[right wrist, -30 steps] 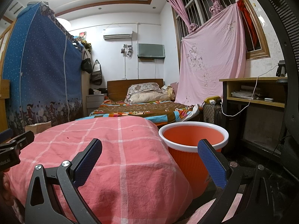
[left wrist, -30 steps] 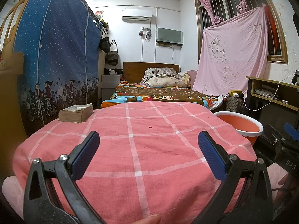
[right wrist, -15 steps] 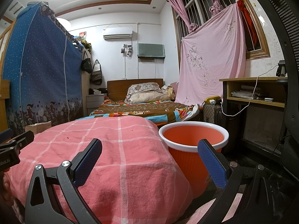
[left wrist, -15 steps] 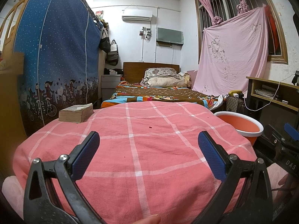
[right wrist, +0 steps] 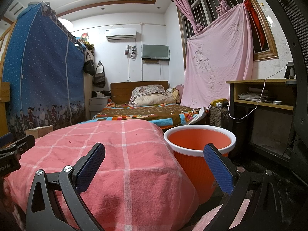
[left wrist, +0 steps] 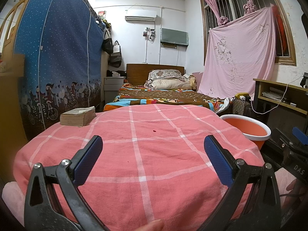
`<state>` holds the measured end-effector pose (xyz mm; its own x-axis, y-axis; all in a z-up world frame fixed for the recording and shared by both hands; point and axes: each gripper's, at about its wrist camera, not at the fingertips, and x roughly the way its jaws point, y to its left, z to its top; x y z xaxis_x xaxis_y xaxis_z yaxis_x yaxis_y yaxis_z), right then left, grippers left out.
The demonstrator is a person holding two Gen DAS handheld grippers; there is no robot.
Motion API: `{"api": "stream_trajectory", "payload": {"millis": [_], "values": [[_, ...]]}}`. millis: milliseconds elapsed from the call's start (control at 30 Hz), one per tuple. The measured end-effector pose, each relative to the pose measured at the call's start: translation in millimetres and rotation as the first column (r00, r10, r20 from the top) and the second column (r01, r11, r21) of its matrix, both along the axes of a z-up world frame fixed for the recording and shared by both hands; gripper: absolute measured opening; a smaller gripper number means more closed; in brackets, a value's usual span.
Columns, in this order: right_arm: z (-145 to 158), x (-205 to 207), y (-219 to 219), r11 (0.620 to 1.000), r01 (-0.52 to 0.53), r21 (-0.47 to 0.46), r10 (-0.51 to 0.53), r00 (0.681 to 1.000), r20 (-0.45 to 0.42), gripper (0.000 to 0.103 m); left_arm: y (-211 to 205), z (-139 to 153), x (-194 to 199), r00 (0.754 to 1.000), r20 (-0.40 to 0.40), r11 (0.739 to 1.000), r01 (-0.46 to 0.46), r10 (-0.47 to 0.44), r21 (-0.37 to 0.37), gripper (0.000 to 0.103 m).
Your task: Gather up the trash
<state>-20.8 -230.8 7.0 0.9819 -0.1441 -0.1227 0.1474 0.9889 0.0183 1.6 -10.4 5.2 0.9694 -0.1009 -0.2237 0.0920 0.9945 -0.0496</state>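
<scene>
- Left wrist view: the left gripper point(left wrist: 153, 150) is seen with its jaws spread wide and nothing between them, held low over the near part of a pink checked cloth point(left wrist: 163, 165).
- A thick old book point(left wrist: 78, 116) is laid on the far left corner of the cloth, well apart from the gripper.
- A small dark red speck point(left wrist: 154, 130) is seen on the cloth ahead of the left gripper; whether it is trash or a stain cannot be told, because it is too small.
- An orange bin point(left wrist: 248, 130) with a white rim is placed just beside the right edge of the cloth, on the floor.
- In the right wrist view the right gripper point(right wrist: 154, 158) is also released, wide apart and empty, pointed at the right edge of the cloth and the bin point(right wrist: 200, 148).
- The inside of the bin is seen only in its upper part, and this part looks empty.
- A fingertip point(left wrist: 152, 226) is seen at the bottom edge of the left wrist view.
- A bed point(right wrist: 146, 113) with a pillow is found behind the cloth, and a pink sheet point(right wrist: 217, 65) is hung over the window.
</scene>
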Motion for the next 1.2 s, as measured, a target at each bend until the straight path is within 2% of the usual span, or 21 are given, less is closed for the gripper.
{"api": "stream_trajectory", "payload": {"millis": [200,1200], "values": [[0,0,0,1.0,0.0,0.0,0.0,1.0,0.0,0.103,8,-3,-1,1.0,-0.009,1.0,-0.028,0.028,-0.004,0.089],[-2,-1,5,1.0,-0.005,-0.007,0.005,1.0,-0.007,0.103,13,-3,-1,0.999,-0.007,0.999,-0.033,0.033,0.0,0.089]]}}
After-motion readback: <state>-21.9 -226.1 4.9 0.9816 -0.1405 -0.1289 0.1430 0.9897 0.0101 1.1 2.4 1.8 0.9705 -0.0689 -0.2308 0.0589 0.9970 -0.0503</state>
